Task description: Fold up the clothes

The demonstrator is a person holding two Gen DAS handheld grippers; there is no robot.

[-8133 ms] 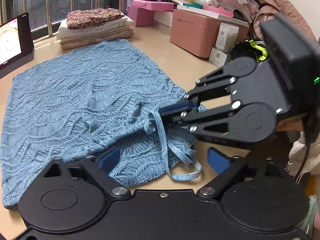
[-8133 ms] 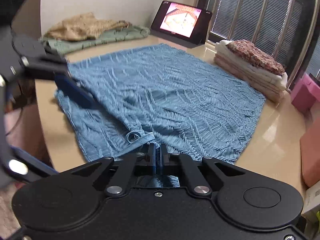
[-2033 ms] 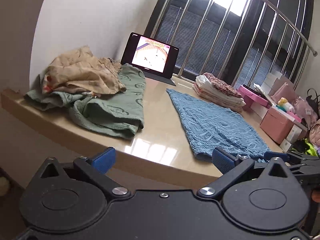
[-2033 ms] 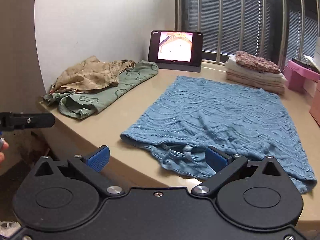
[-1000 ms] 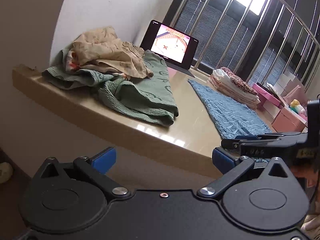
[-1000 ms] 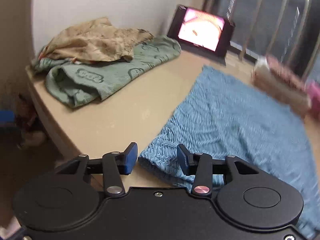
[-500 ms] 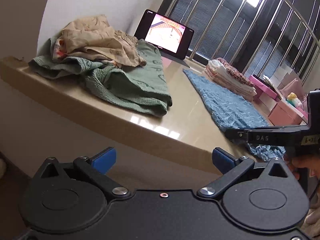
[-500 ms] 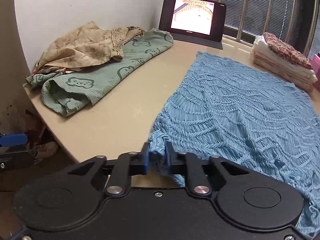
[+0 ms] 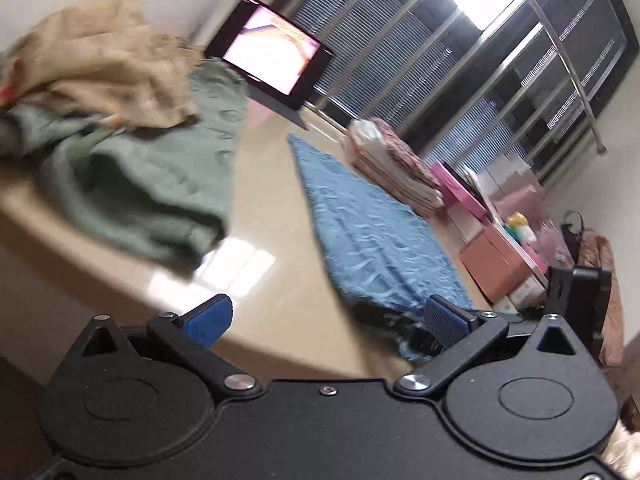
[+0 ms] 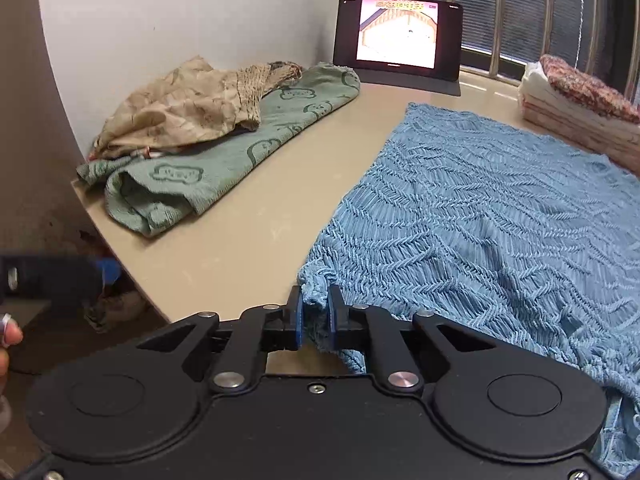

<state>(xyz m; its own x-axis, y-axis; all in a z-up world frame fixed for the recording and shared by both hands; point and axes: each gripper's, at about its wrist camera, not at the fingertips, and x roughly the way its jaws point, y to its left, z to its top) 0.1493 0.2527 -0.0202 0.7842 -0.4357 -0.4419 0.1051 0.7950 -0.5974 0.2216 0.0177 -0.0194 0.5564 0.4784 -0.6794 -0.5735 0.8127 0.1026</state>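
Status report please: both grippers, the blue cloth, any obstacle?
Right gripper jaws closing on near corner of blue cloth. Left gripper open, nothing between its jaws. Cloth flat on table. Green cloth lies apart; nothing in the way.

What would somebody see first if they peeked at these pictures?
Probably the big blue knitted cloth spread over the right half of the beige table. The right gripper is closing on its near corner, with the fabric bunched between the blue pads. Next, the glowing tablet propped at the back by the window, and the green and tan clothes heaped at the left.
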